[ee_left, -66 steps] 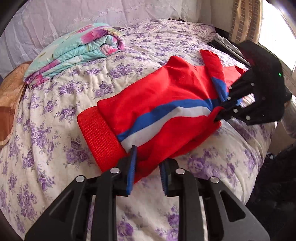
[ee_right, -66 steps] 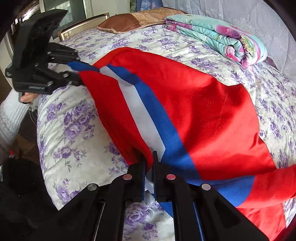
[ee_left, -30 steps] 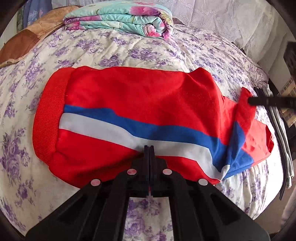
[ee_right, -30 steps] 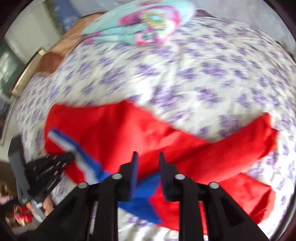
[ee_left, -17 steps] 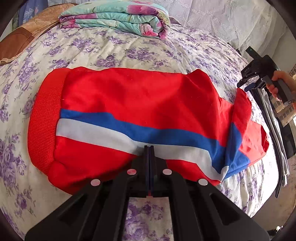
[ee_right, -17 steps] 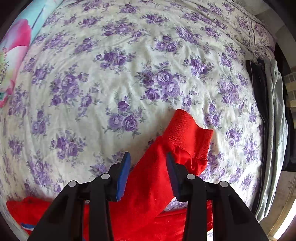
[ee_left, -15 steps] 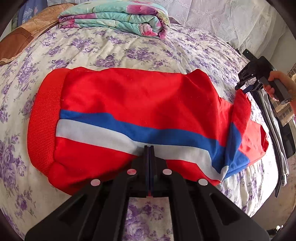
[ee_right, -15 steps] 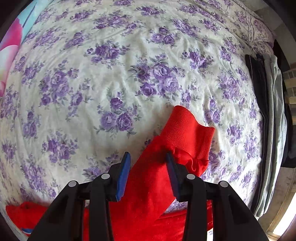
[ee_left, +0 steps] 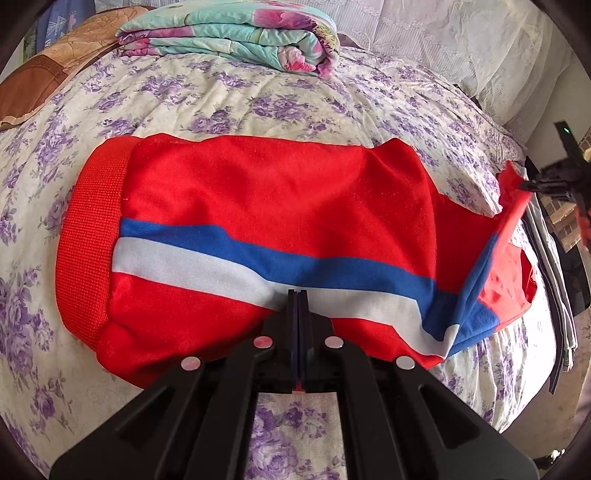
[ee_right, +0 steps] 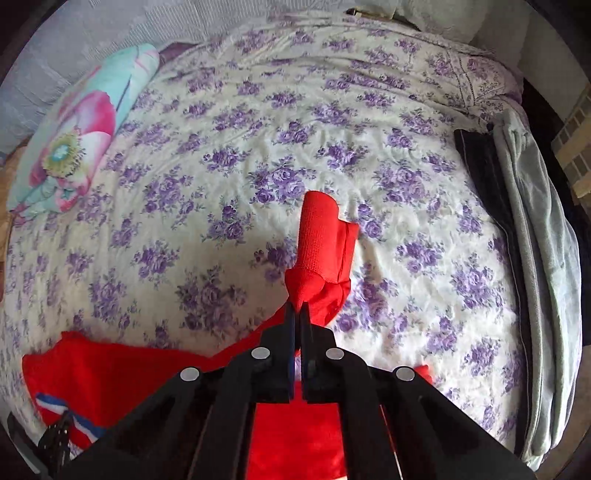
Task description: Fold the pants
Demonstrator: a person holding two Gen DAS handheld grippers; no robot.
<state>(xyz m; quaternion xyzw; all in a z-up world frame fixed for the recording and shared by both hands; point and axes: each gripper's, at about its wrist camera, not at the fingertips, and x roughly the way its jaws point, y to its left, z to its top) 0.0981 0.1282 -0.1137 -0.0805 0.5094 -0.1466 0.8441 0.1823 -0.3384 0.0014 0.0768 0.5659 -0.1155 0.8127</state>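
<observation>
Pants (ee_left: 280,206) pinched by both grippers' closed jaws.

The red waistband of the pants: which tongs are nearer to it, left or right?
Left. The left tongs sit shut at the pants' near edge, beside the waistband; the right tongs grip the cuff at the opposite end.

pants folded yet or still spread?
Partly folded. The pants lie doubled on the bed, but the right gripper holds one cuff lifted.

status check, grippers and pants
Left gripper shut on pants at near edge. Right gripper shut on leg cuff, lifted. Folded blanket far off, nothing blocking.
</observation>
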